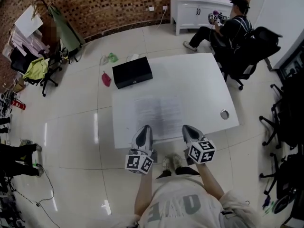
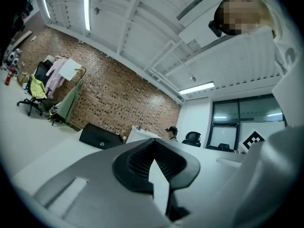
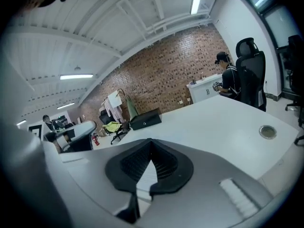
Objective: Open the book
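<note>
Left gripper (image 1: 145,129) and right gripper (image 1: 187,128) hang side by side over the near edge of the table (image 1: 199,75), a little apart, each with its marker cube toward the person who holds them. Each gripper's own view shows its jaws closed tip to tip with nothing caught between the ribbed pads. A narrow white wedge shows through the slit behind the tips. In the right gripper view that wedge carries faint lines and may be a page lying beyond, though the view is too poor to be sure.

The book (image 1: 159,112) lies open and flat on the table, in the middle of its near half, just beyond the two grippers and roughly between them. Neither gripper touches it. Its pages look pale and washed out from the head view, so its print cannot be read.

A black box (image 1: 132,72) sits at the table's far left corner, well apart from the book. A round metal grommet (image 1: 224,114) is set into the tabletop near the near right corner.

Beyond the table's far right corner, a seated person (image 1: 232,25) in a cap sits by a white desk (image 1: 190,6) that stands against the brick wall (image 1: 104,4).
</note>
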